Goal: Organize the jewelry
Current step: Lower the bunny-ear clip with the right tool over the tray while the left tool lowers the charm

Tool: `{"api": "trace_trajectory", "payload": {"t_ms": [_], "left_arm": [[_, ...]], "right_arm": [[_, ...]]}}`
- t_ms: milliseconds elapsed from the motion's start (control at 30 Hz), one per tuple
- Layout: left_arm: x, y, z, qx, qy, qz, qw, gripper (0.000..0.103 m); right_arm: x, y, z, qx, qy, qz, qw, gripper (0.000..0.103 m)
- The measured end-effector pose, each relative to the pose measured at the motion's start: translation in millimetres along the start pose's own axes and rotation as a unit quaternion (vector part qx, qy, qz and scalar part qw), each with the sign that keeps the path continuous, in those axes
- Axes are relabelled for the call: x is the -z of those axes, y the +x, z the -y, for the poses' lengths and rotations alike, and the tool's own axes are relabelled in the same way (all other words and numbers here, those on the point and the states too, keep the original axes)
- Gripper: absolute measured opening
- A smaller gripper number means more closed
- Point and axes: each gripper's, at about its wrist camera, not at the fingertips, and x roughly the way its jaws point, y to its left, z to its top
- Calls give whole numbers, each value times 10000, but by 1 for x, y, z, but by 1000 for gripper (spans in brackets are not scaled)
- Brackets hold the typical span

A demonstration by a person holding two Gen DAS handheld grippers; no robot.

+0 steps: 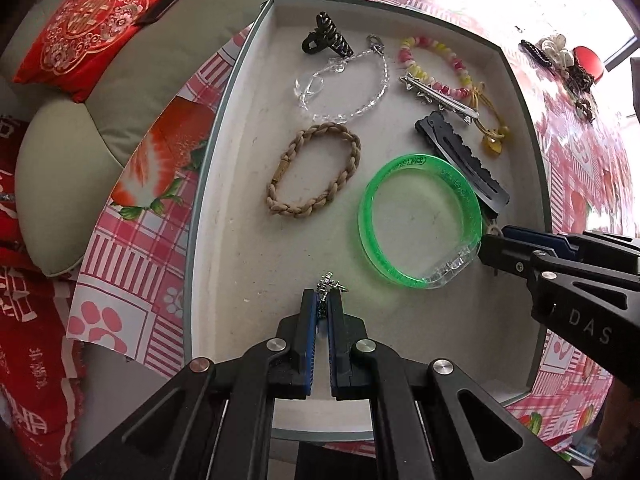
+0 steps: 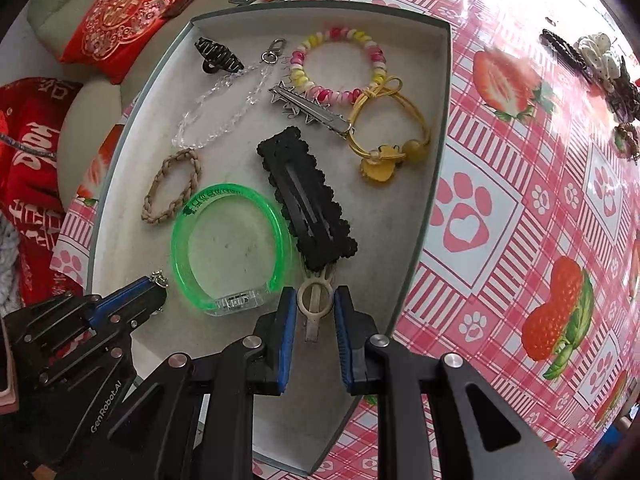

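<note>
A shallow grey tray (image 1: pixel 224 120) (image 2: pixel 440 120) lies on the strawberry tablecloth and holds several pieces. Among them are a green bangle (image 1: pixel 365 216) (image 2: pixel 179 240), a braided tan bracelet (image 1: pixel 304 210) (image 2: pixel 154 200) and a black scalloped snap clip (image 1: pixel 460 148) (image 2: pixel 280 160). There are also a clear bead chain (image 1: pixel 376 96), a black claw clip (image 1: pixel 326 36) and a pastel coil bracelet (image 2: pixel 340 34). My left gripper (image 1: pixel 323 298) (image 2: pixel 158 284) hangs over the tray's near part, shut on a small silver charm (image 1: pixel 330 282). My right gripper (image 2: pixel 315 294) (image 1: pixel 494 246) is shut on a beige hair clip (image 2: pixel 314 312), just past the bangle and the black clip.
A silver star clip (image 2: pixel 308 108) and a yellow hair tie (image 2: pixel 384 160) also lie in the tray. More hair accessories (image 2: pixel 596 56) sit on the tablecloth (image 2: pixel 520 220) at the far right. Left of the table is a pale sofa with a red cushion (image 1: pixel 92 28).
</note>
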Motion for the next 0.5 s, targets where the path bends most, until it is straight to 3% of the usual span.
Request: {"api": "trace_trajectory", "payload": {"t_ms": [433, 500], "left_arm": [[16, -4, -6, -150, 13, -79, 9999, 12], [19, -6, -7, -150, 12, -91, 9998, 12]], "right_arm": [[-1, 1, -2, 45, -3, -42, 10000, 21], [-1, 1, -1, 19, -3, -70, 10000, 26]]}}
